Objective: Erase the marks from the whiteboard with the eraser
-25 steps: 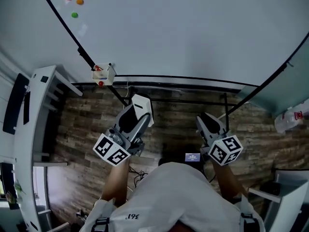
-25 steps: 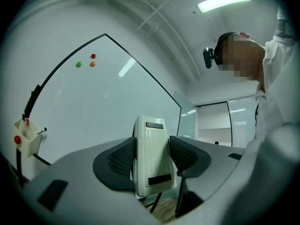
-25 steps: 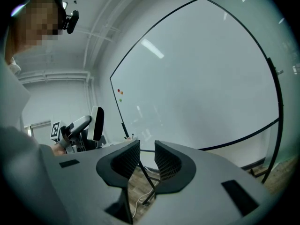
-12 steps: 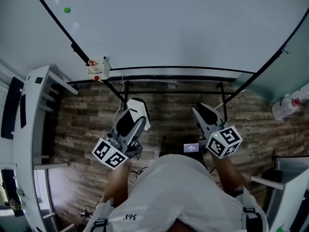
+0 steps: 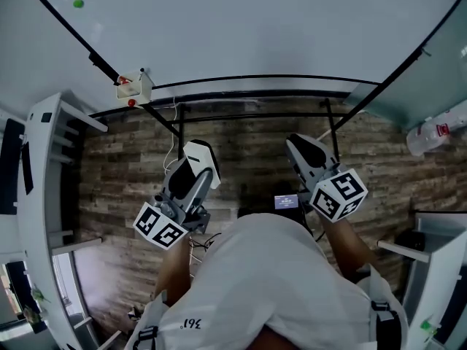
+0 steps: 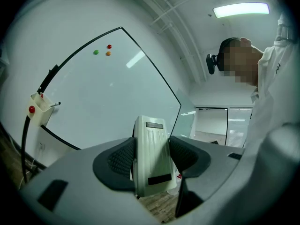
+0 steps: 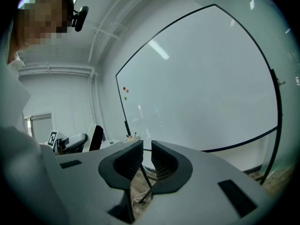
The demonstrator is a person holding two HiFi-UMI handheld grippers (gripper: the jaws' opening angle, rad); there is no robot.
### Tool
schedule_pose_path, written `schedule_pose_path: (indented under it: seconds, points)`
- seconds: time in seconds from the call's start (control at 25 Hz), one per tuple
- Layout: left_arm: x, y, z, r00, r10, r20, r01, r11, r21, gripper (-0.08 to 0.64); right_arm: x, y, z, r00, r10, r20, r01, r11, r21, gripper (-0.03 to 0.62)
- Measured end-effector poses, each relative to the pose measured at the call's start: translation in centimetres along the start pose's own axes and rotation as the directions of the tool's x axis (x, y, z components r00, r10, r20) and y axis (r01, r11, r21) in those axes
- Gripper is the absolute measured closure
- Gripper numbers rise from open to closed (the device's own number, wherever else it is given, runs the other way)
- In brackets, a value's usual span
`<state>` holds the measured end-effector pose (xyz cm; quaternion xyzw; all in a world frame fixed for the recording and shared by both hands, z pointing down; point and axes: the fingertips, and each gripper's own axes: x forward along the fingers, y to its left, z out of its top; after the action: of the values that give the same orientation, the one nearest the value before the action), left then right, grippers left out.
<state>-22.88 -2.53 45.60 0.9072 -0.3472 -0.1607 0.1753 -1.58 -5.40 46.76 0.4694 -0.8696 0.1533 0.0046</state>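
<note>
The whiteboard (image 5: 248,28) fills the top of the head view, white with a black frame, and I see no marks on the part shown. My left gripper (image 5: 195,172) hangs below its lower edge, over the floor, shut on a white eraser (image 5: 204,155). In the left gripper view the eraser (image 6: 151,156) stands upright between the pads, with the whiteboard (image 6: 108,93) beyond it. My right gripper (image 5: 299,146) is level with the left one, away from the board. Its jaws (image 7: 146,156) are shut with nothing in them.
Three round magnets (image 5: 78,4) sit at the board's top left. A small marker holder (image 5: 133,87) hangs at its lower left corner. White furniture (image 5: 44,195) stands at the left, a white bottle (image 5: 438,133) at the right. Stand legs and cables (image 5: 179,133) cross the wood floor (image 5: 248,159).
The board, holder and magnets have slid up and left in the head view. Both grippers sit a little further back from the board. The eraser stays in the left gripper.
</note>
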Motion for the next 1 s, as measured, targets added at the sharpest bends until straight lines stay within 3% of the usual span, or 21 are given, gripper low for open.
schedule_pose_path:
  seconds: [0.48, 1.0]
  points:
    - [1.2, -1.0, -0.7, 0.999, -0.035, -0.027, 0.035, 0.999, -0.013, 0.325, -0.6, -0.9, 0.3, 0.999, -0.038, -0.022, 0.038, 0.999, -0.033, 0.568]
    - [1.6, -1.0, -2.1, 0.997, -0.05, -0.066, 0.047, 0.998, -0.036, 0.325, -0.5, -1.1, -0.8, 0.997, -0.06, -0.039, 0.058, 0.997, -0.056, 0.568]
